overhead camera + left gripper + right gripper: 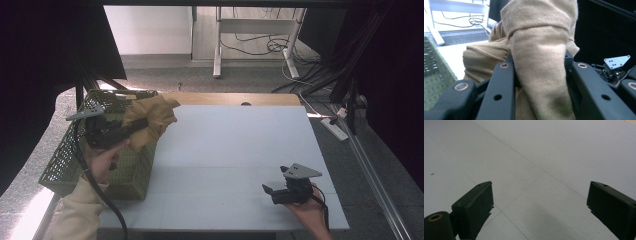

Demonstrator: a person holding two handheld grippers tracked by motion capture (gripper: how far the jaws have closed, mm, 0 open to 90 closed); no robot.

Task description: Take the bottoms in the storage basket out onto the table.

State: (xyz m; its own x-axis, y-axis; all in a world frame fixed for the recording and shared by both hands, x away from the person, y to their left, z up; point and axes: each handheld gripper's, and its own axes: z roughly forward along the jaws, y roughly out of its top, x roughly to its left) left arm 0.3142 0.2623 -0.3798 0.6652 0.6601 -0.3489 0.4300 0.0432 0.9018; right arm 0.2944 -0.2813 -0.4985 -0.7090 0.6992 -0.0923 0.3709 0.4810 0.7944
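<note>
**Tan cloth lifted at the basket, not yet laid on the table**

The tan cloth (149,120) is held bunched and off the surface, above the near right corner of the green mesh basket (65,160), at the left edge of the white table (235,150). It is gripped by the left gripper (145,123); in the left gripper view the two black jaws are seen clamped on a thick fold of the cloth (539,75), fabric bulging above and hanging below them.

Step judged in hand: transfer of the cloth from the basket toward the open table. Whether any part of the cloth touches the basket rim cannot be told.

The right gripper (272,192) rests low at the near right of the table, well apart from the cloth. Its jaws stand wide apart with nothing between them; bare table surface (544,157) is seen past them.

Next move, as judged: the cloth is to be carried rightward clear of the basket wall, then lowered; a free edge would need to be caught by the right gripper for spreading.
</note>
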